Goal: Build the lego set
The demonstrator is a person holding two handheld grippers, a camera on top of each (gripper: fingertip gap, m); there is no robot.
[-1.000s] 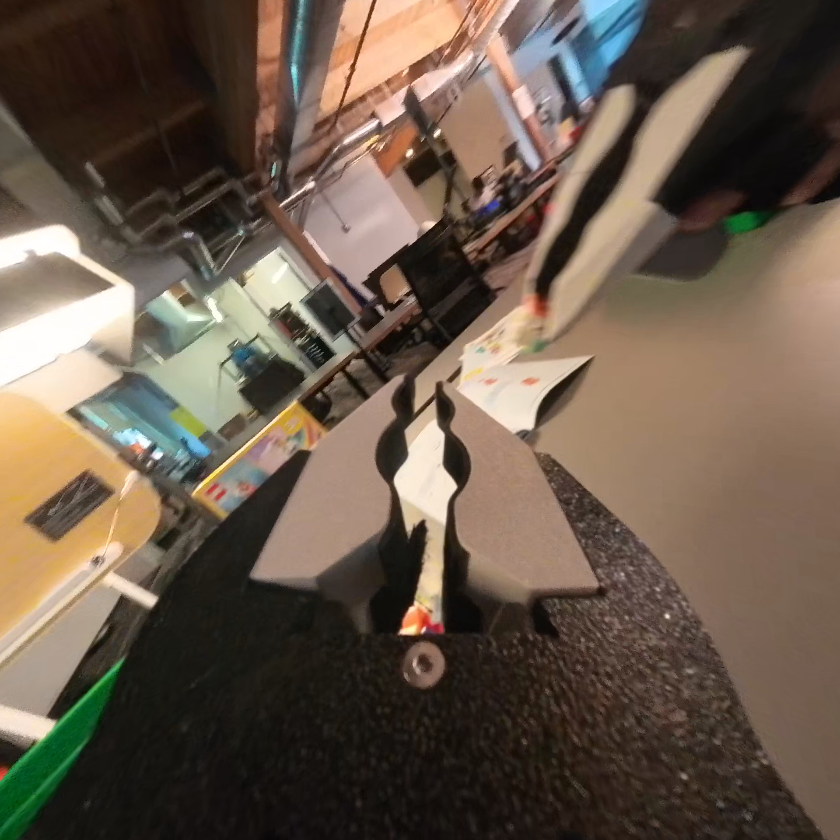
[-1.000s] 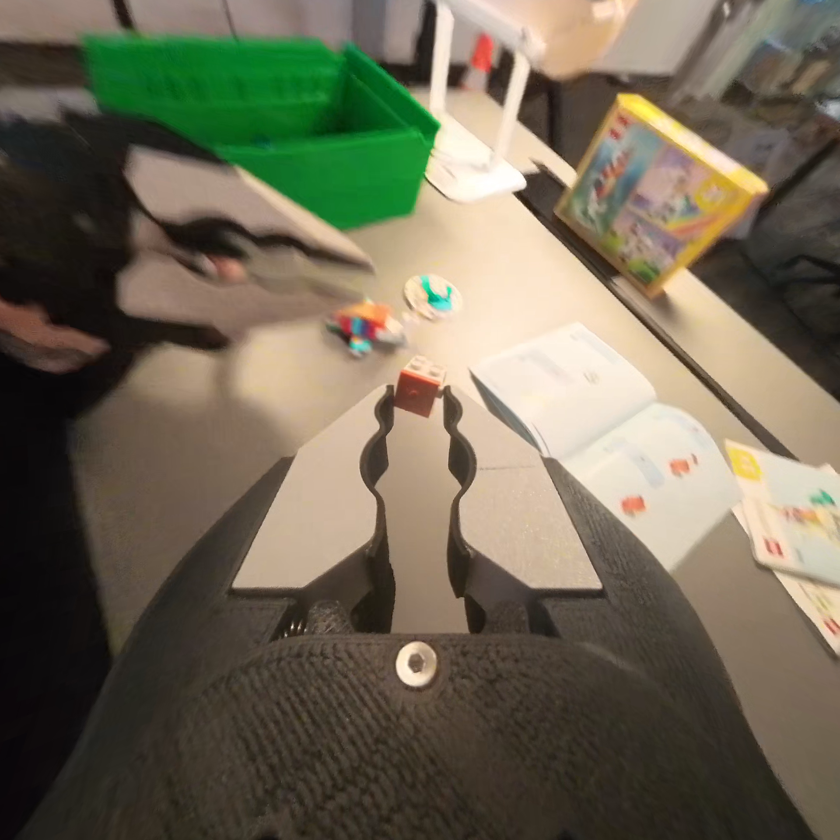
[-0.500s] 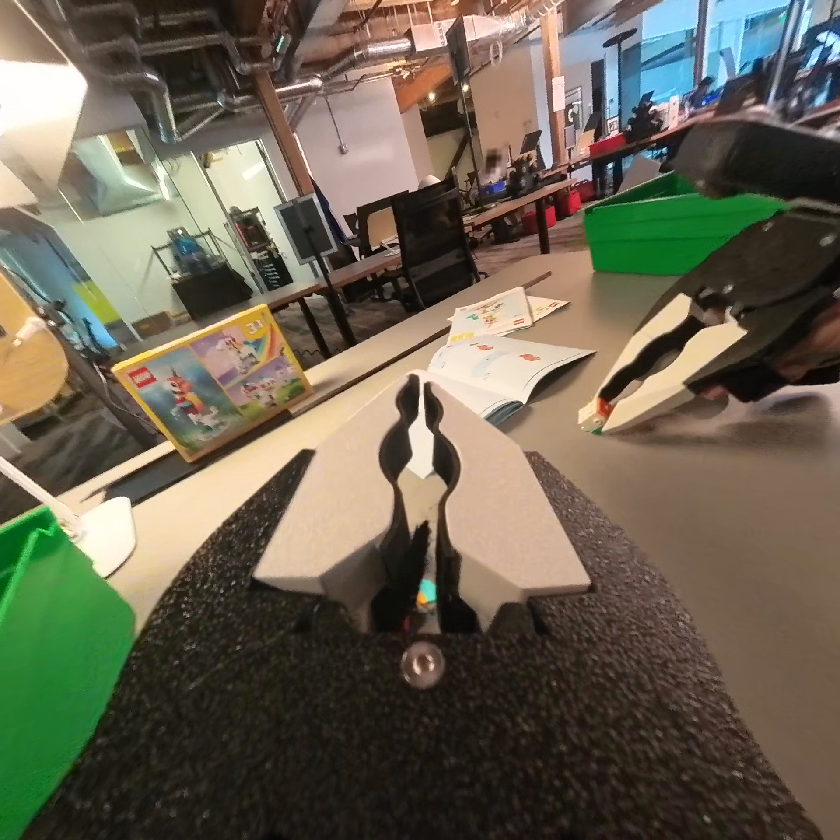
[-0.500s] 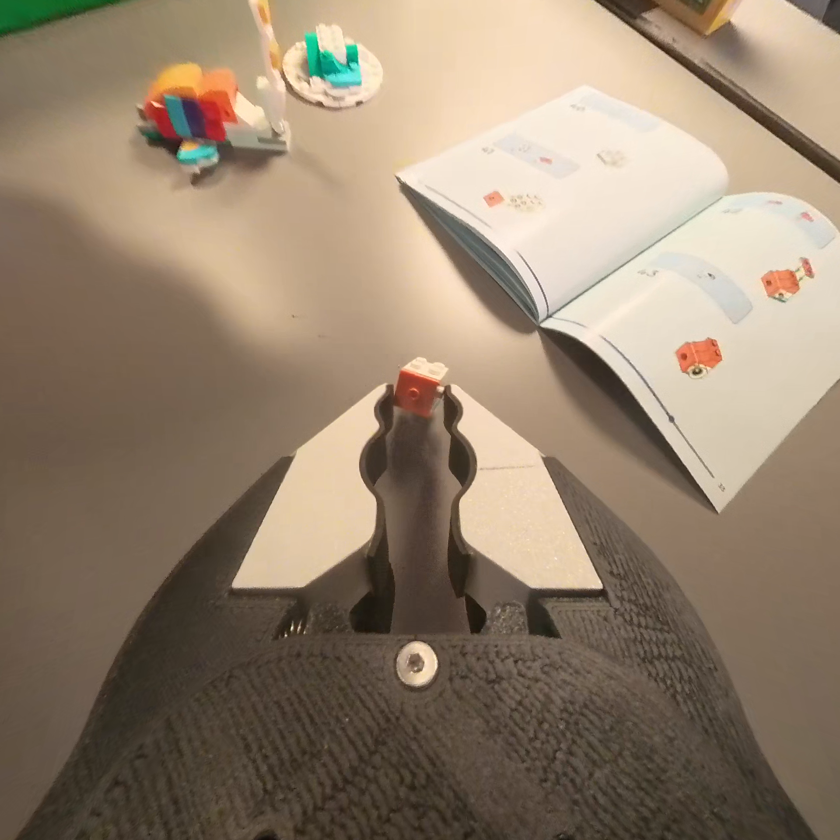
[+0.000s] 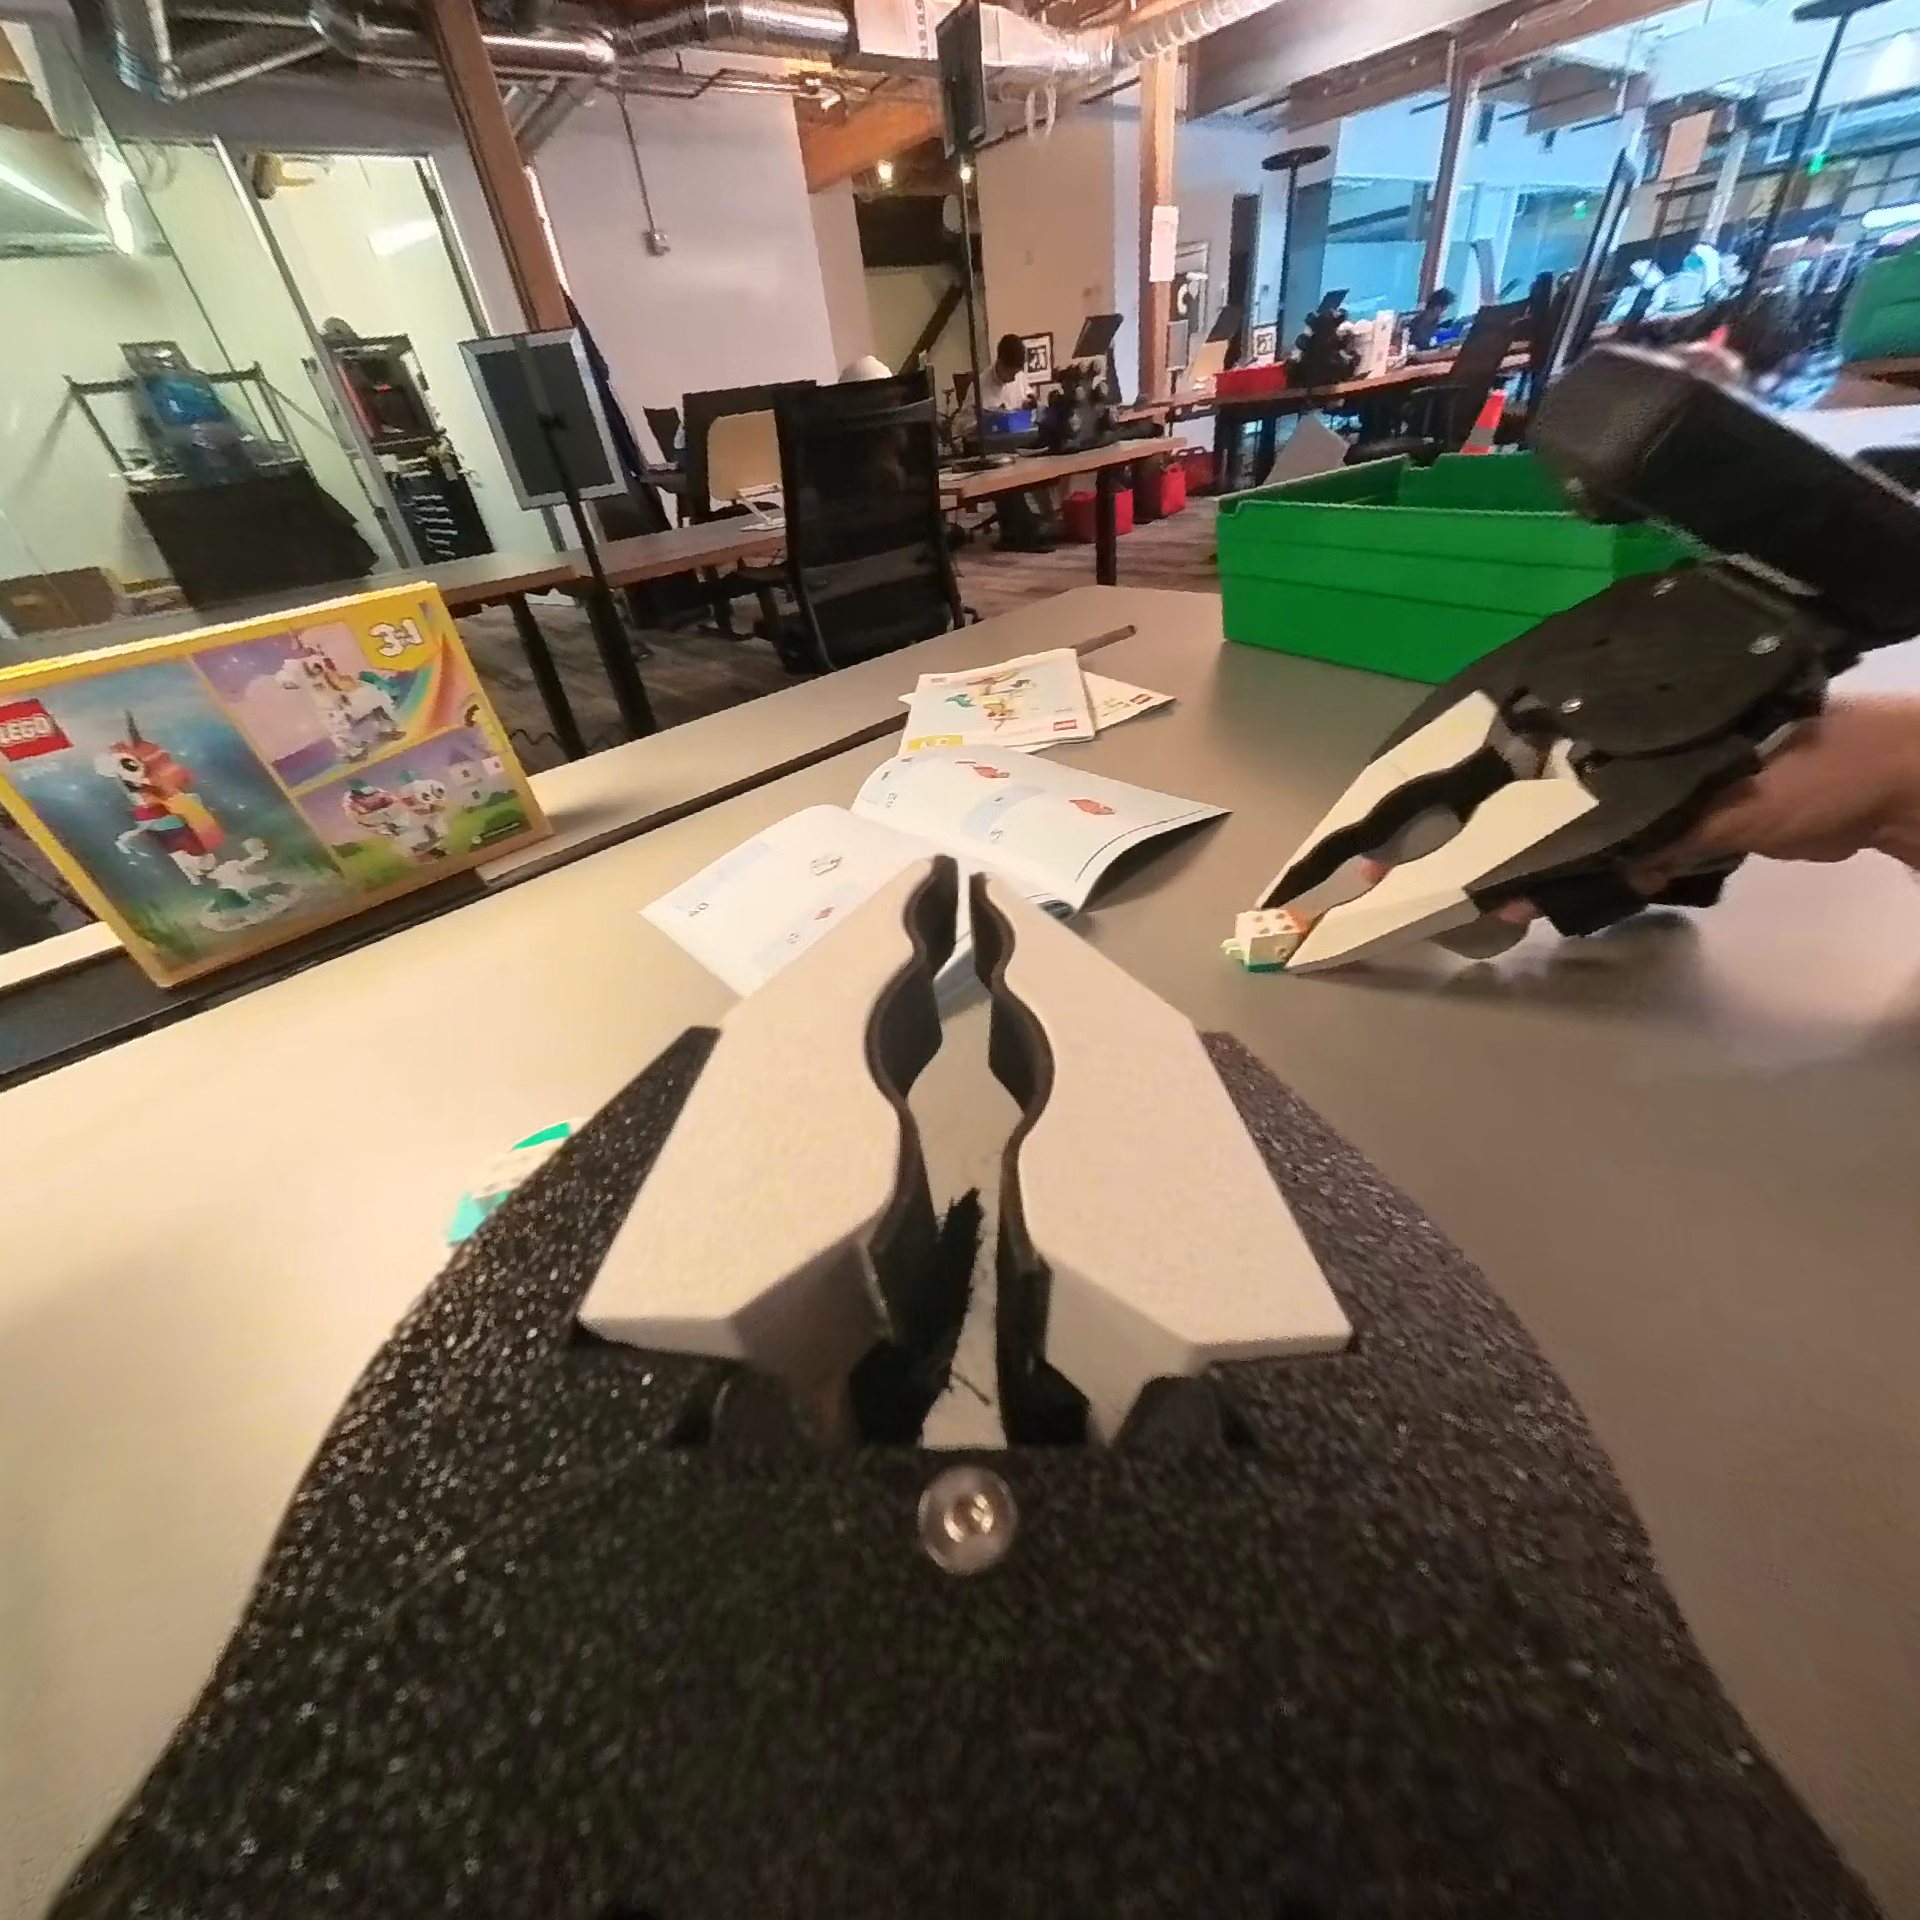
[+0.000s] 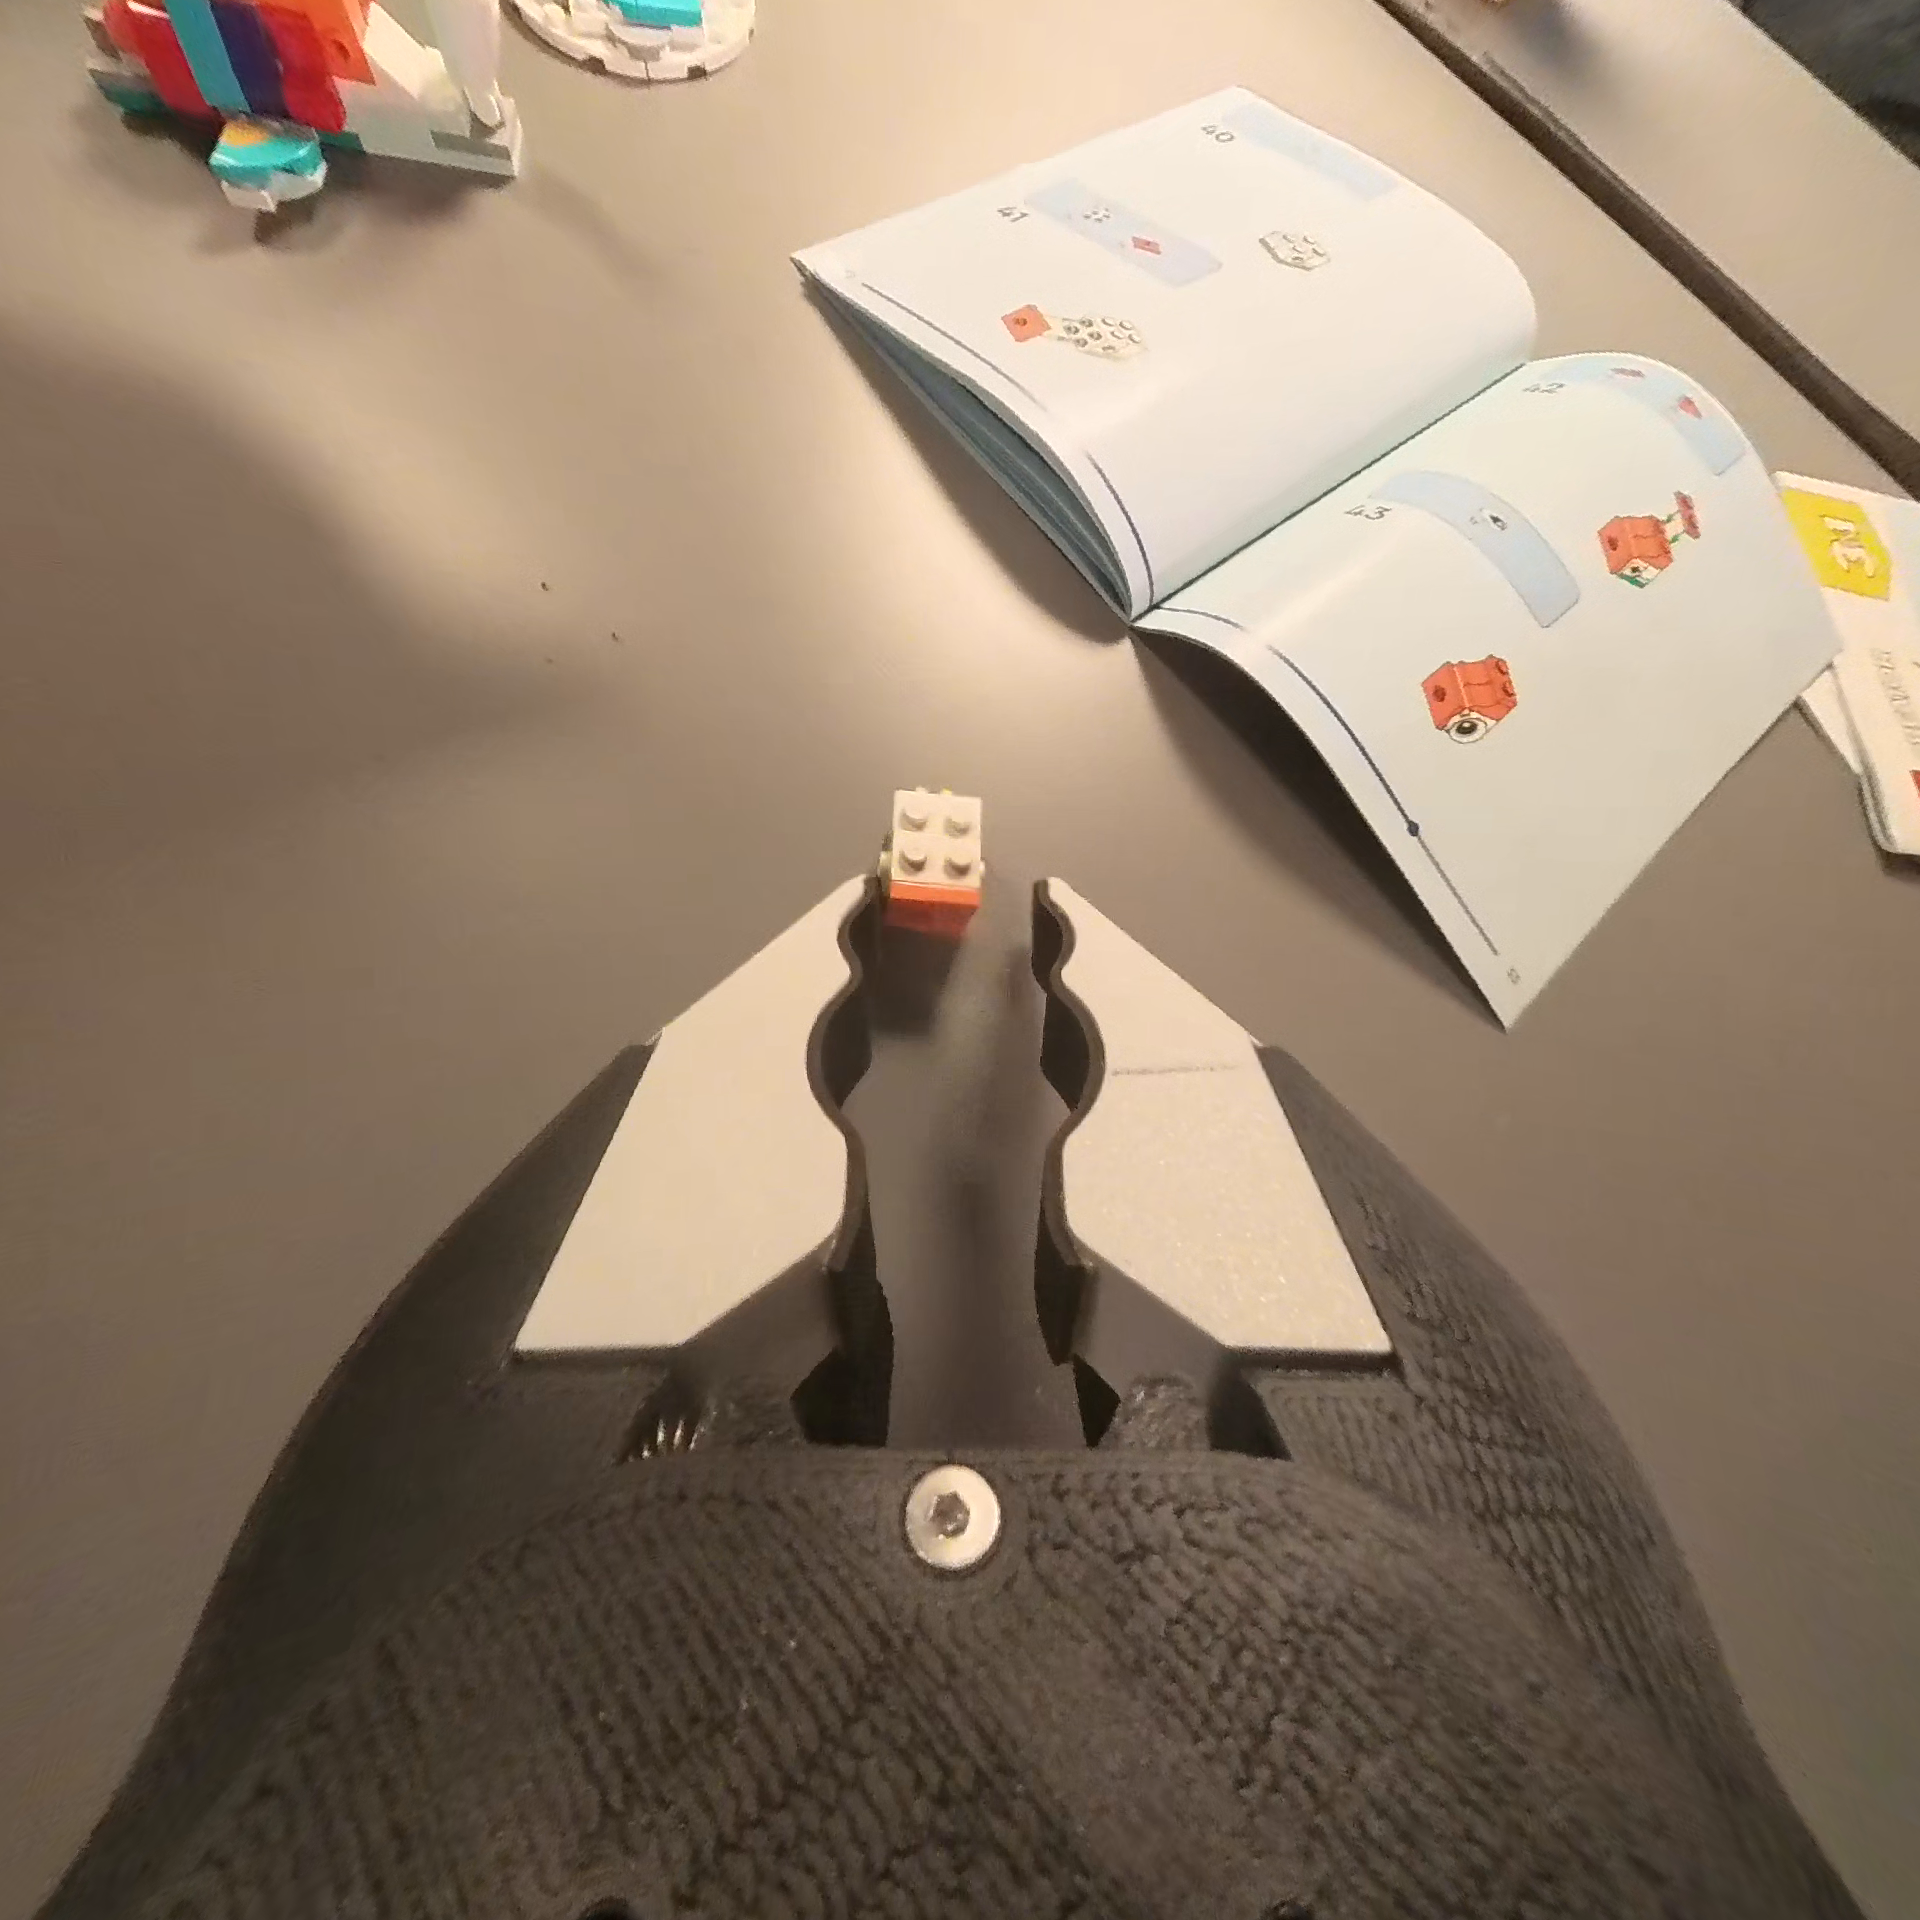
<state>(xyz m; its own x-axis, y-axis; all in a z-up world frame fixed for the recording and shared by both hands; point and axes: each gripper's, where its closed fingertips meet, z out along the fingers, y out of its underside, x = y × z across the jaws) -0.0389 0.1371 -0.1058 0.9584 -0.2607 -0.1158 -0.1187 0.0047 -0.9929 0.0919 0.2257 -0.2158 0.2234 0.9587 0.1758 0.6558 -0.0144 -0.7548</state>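
Orange-and-grey brick on table — touching right tongs' left fingertip, jaws parted

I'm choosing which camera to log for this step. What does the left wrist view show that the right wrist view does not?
Only the left wrist view shows the set's box, the green bin, the office behind, and the left gripper, jaws nearly closed. Only the right wrist view shows the colourful build and the brick's studs. Both show the open manual, the table, and the right gripper, jaws apart by the small brick.
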